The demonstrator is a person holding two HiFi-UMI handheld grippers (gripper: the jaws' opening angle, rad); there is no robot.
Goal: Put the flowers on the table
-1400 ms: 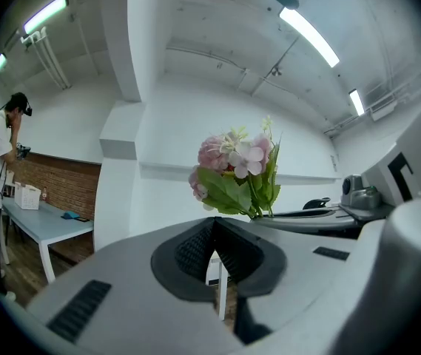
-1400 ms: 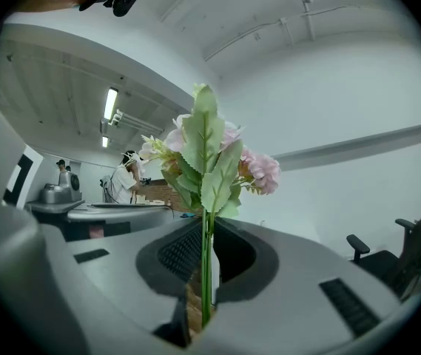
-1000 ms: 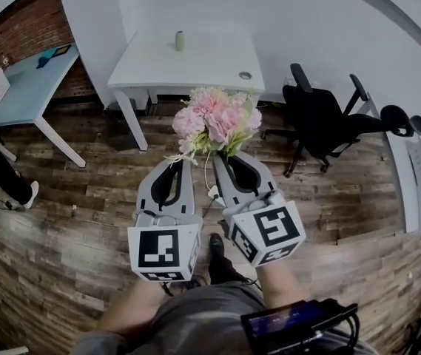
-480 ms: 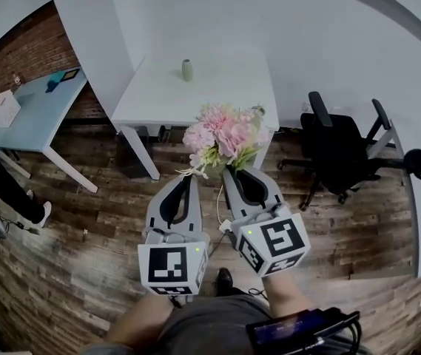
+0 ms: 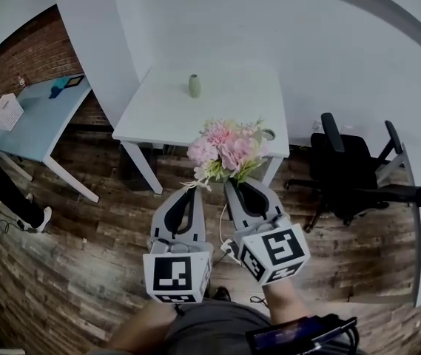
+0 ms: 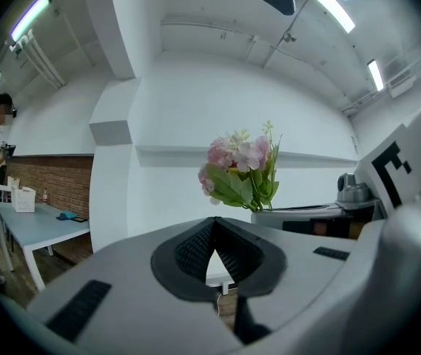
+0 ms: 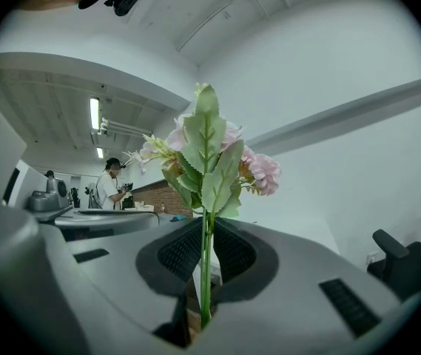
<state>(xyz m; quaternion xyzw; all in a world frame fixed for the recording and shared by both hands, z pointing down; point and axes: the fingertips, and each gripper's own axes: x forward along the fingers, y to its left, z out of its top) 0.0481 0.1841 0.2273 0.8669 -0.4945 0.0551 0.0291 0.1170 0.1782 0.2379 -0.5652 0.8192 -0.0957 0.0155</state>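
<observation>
Right gripper [image 5: 234,186] clamps the stems of the pink flowers [image 5: 227,148] rising just above its jaws, mid-carry, with the white table [image 5: 225,102] ahead; next, it likely must reach over the tabletop and release them.

I see an office: a black swivel chair [image 5: 347,172] right of the white table [image 5: 217,113], a blue desk [image 5: 36,113] left of it.

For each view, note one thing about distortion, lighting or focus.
Head view: fisheye bends the floorboards, flowers sharp. Left gripper view: ceiling light blown out, left gripper looks soft up close. Right gripper view: black rim all round, flower stem crisp.
</observation>
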